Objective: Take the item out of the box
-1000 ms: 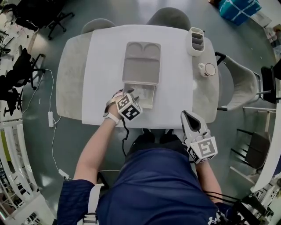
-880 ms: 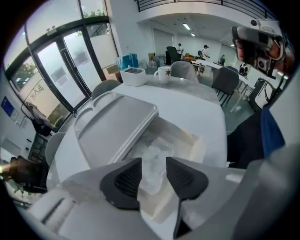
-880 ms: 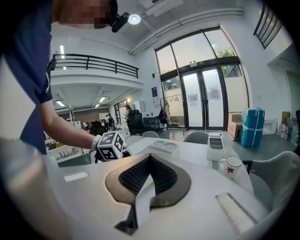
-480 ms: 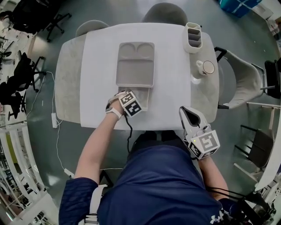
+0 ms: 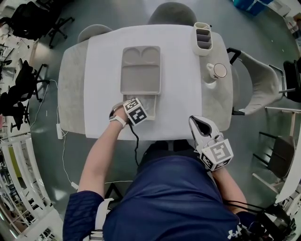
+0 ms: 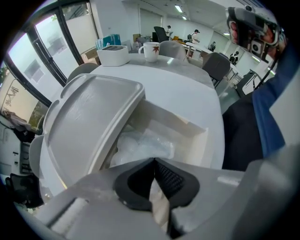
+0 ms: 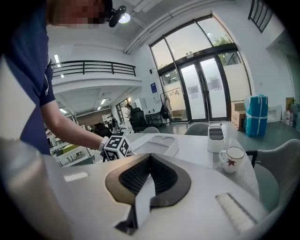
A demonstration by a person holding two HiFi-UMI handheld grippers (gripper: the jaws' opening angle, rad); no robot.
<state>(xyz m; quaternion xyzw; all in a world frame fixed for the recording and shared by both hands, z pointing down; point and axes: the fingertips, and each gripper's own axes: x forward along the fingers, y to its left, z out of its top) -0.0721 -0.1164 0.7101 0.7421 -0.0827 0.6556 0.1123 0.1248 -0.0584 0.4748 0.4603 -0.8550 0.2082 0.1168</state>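
On the white table (image 5: 181,99) lies a shallow white box (image 5: 151,100) with its moulded lid (image 5: 140,69) thrown open to the far side. A clear plastic-wrapped item (image 6: 145,144) lies inside the box (image 6: 190,133), next to the raised lid (image 6: 89,122). My left gripper (image 5: 133,104) reaches into the box's near left corner. Its jaws (image 6: 153,160) are closed together at the near edge of the wrap, which seems pinched between the pads. My right gripper (image 5: 197,121) hangs shut and empty off the table's front right edge.
A white mug (image 5: 217,71) and a white compartment holder (image 5: 203,37) stand at the table's far right. Grey chairs (image 5: 171,12) sit at the far side, another chair (image 5: 256,84) at the right. Office chairs and cables lie on the floor to the left.
The left gripper has edged a little further into the box's near left corner. The right gripper has stayed by the table's front right edge.
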